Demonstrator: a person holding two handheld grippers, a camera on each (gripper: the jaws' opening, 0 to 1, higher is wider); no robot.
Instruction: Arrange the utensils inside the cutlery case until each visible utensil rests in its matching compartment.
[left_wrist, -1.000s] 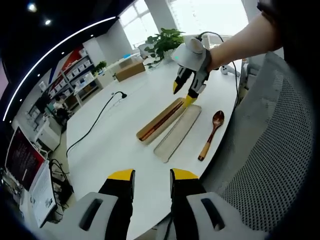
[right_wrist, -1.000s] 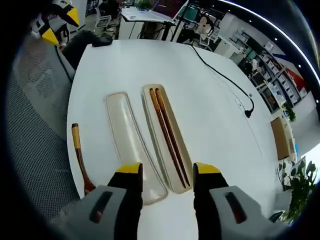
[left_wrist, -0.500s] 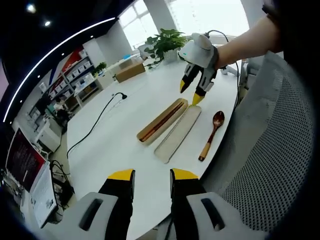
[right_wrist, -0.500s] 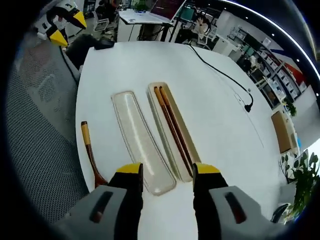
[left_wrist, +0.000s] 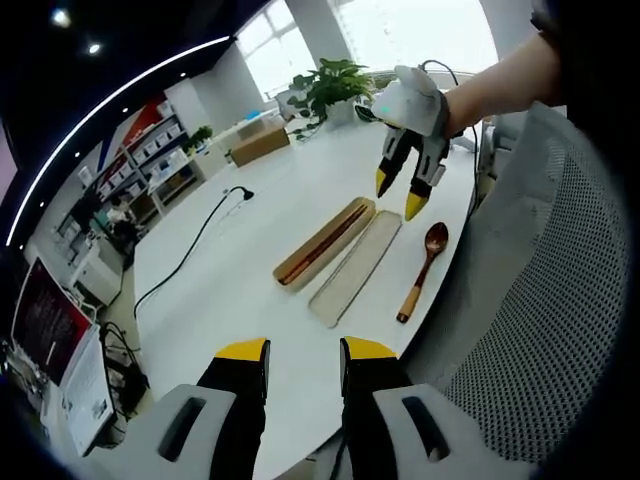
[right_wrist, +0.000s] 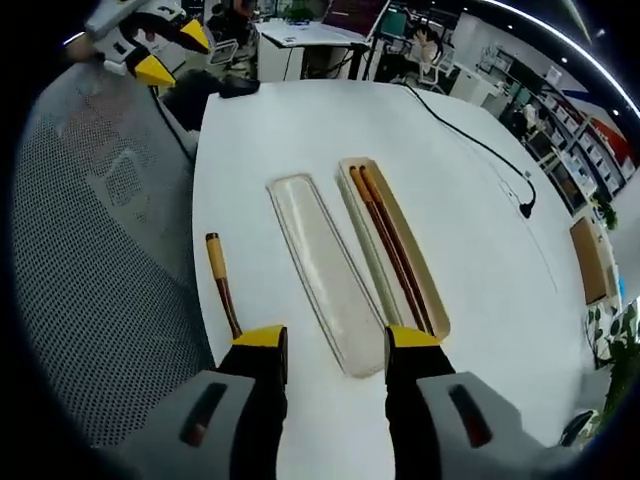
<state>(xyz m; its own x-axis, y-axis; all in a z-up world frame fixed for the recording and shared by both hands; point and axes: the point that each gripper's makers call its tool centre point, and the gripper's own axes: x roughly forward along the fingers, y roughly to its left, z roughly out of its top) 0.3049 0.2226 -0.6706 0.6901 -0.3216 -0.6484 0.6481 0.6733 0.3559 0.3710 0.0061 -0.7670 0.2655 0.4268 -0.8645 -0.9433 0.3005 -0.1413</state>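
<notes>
On the white table (left_wrist: 240, 260) lies a long beige cutlery case (left_wrist: 325, 241) with a pair of dark wooden chopsticks (right_wrist: 392, 250) in it. Beside it rests a second beige tray (right_wrist: 328, 272), empty. A wooden spoon (left_wrist: 424, 266) lies near the table's edge; in the right gripper view its handle (right_wrist: 219, 283) shows and its bowl is hidden behind my jaw. My right gripper (left_wrist: 401, 194) hangs open above the case's far end and the spoon. My left gripper (left_wrist: 305, 352) is open, well back from the case, holding nothing.
A grey mesh chair (left_wrist: 520, 330) stands against the table edge by the spoon. A black cable (left_wrist: 195, 240) runs across the table. A cardboard box (left_wrist: 260, 140) and a potted plant (left_wrist: 335, 80) sit at the far end.
The right gripper has moved sideways from over the chopstick case toward the spoon side. The case, tray and spoon lie where they were.
</notes>
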